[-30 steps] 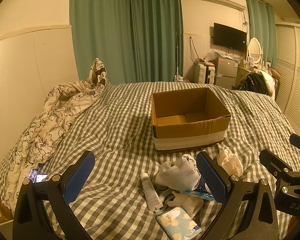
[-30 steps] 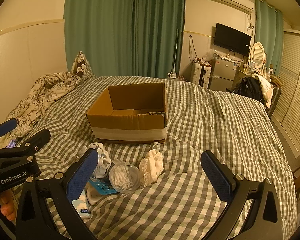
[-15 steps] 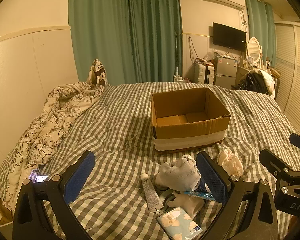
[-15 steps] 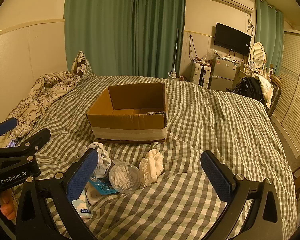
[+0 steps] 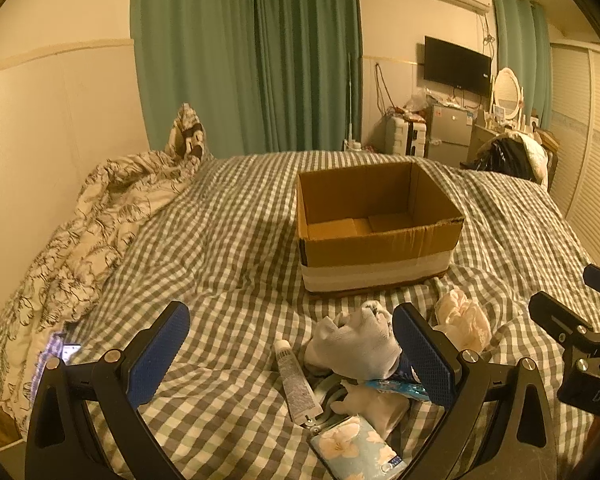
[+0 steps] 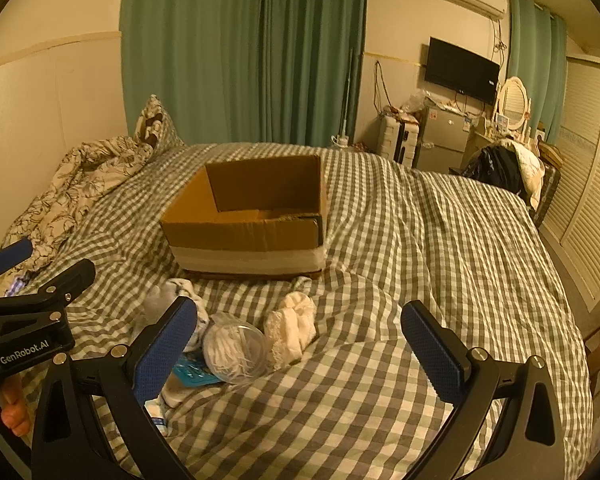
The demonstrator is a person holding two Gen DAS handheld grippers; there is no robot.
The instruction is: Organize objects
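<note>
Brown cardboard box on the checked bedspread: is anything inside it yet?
No, the brown cardboard box shows only its bare floor in the left wrist view.

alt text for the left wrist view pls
An open left hand-held gripper hovers over a checked bedspread, above a tube, grey sock and tissue pack. An open cardboard box sits beyond.

Sitting upright and open-topped: brown cardboard box [image 5: 380, 248]; lying heaped just before it: crumpled white cloth [image 5: 356, 344], grey tube [image 5: 294, 380], floral tissue pack [image 5: 356, 450].

Green curtains [image 5: 244, 52], wall television [image 5: 457, 65]
</note>
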